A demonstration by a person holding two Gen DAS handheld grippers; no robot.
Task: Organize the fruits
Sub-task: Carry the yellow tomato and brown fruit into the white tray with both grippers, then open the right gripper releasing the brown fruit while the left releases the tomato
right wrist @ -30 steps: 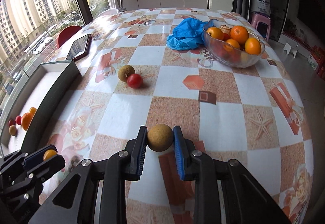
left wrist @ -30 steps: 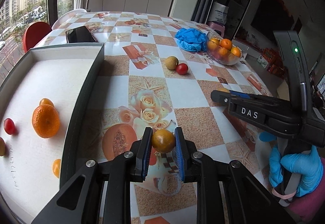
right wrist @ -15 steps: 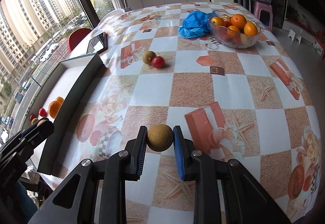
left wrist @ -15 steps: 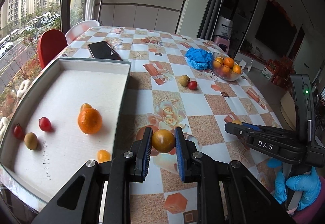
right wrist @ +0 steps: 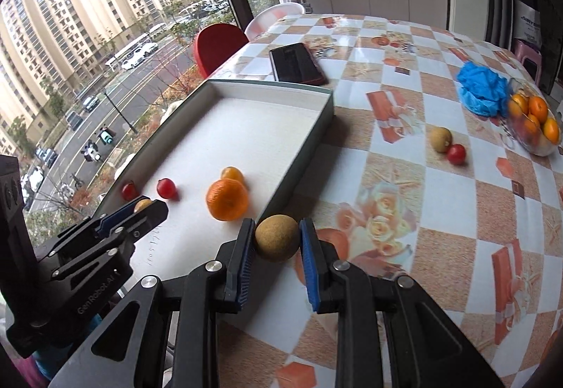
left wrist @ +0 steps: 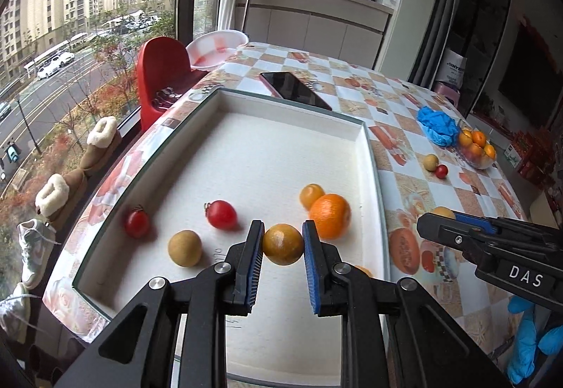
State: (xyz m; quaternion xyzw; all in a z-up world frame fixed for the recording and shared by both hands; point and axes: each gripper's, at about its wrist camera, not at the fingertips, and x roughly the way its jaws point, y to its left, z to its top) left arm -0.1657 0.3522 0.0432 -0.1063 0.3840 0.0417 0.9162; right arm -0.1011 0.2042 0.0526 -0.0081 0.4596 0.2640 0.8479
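Left tongs [left wrist: 283, 244]: blue pads pinch a small amber-orange round fruit [left wrist: 282, 244] on both sides, held above the white floor of the tray [left wrist: 364, 131]. In the right wrist view the left tongs [right wrist: 147, 208] appear at the lower left, over the near end of the tray [right wrist: 299, 92].

Right tongs [right wrist: 277, 237]: pads pinch a brown rough-skinned round fruit [right wrist: 276, 237], held above the patterned counter [right wrist: 457, 212] just outside the tray's right wall. In the left wrist view the right tongs [left wrist: 436, 222] enter from the right, with that fruit [left wrist: 442, 212] partly visible at the tips.

Tray contents, left wrist view: a mandarin [left wrist: 330, 216] just beyond the left tongs, touching a smaller orange fruit [left wrist: 311, 195] behind it; a cherry tomato [left wrist: 221, 214] and a second cherry tomato [left wrist: 136, 222] further left; a tan-brown round fruit [left wrist: 184, 248] in front of them; part of another orange fruit [left wrist: 362, 270] shows behind the right pad.

On the counter beyond the tray: a tan round fruit [right wrist: 440, 139] touching a red cherry tomato [right wrist: 456, 154]; a glass bowl [right wrist: 535, 148] of oranges [right wrist: 538, 108] near the far right edge; a crumpled blue glove [right wrist: 484, 92] beside the bowl; a dark phone [right wrist: 297, 64] just past the tray's far wall.

A red chair [left wrist: 160, 74] stands at the window side.
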